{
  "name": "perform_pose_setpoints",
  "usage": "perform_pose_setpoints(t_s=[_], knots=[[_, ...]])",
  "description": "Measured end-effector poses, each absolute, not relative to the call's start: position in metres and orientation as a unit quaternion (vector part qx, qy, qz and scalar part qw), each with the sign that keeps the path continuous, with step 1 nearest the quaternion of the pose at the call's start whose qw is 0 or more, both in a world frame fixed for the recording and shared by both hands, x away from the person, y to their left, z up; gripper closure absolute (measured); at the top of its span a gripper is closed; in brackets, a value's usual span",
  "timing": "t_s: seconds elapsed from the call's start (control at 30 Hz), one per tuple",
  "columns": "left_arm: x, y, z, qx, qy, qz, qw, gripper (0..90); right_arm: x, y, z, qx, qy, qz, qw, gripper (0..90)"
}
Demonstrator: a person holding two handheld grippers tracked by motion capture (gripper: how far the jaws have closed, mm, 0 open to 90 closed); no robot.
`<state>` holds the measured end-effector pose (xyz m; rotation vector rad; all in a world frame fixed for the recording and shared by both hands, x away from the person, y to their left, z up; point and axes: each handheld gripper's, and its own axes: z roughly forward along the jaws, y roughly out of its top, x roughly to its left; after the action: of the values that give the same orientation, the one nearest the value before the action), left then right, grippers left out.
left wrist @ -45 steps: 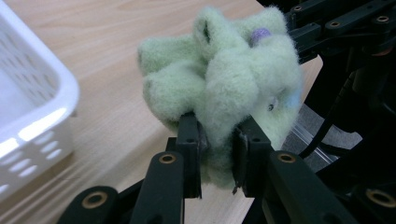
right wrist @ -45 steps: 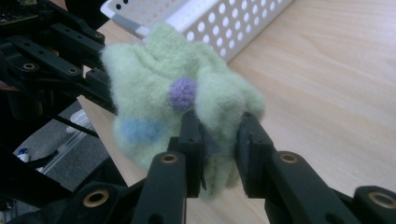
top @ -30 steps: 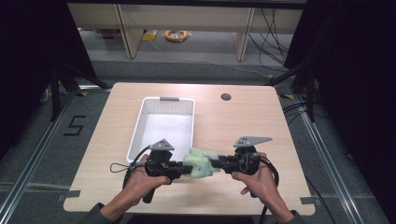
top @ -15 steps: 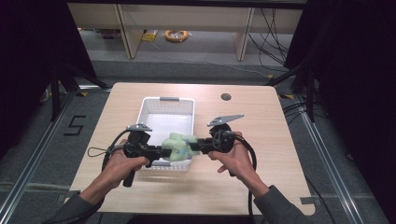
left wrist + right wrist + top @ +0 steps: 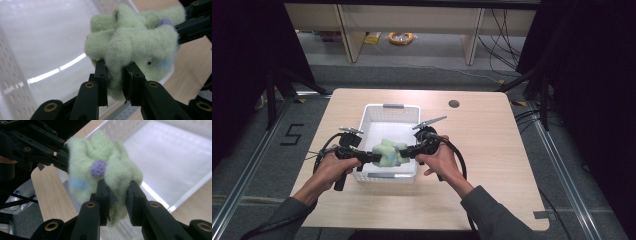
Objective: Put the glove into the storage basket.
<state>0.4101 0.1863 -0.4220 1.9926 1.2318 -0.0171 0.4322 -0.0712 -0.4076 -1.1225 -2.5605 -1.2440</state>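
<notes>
Left tongs [image 5: 371, 157] and right tongs [image 5: 408, 152] each clamp a side of the green plush toy [image 5: 388, 154], held above the white basket [image 5: 384, 107] on the table [image 5: 492, 150].

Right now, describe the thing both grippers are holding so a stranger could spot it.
Find the white basket on the wooden table. Above its near end, a pale green fuzzy plush toy hangs clamped between two black grippers. It is the only soft green thing, with a purple knob.
</notes>
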Motion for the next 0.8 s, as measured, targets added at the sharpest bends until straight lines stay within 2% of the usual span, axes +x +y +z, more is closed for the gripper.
perform_pose_setpoints(t_s=[0.4,0.8], knots=[[0.421,0.188,-0.444,0.792,0.497,-0.007,0.355,73.6,0.444,-0.054,-0.430,-0.385,-0.850,-0.358,0.038,74.8],[0.427,0.186,-0.454,0.820,0.482,-0.007,0.307,72.4,0.450,-0.040,-0.445,-0.390,-0.865,-0.314,0.034,74.2]])
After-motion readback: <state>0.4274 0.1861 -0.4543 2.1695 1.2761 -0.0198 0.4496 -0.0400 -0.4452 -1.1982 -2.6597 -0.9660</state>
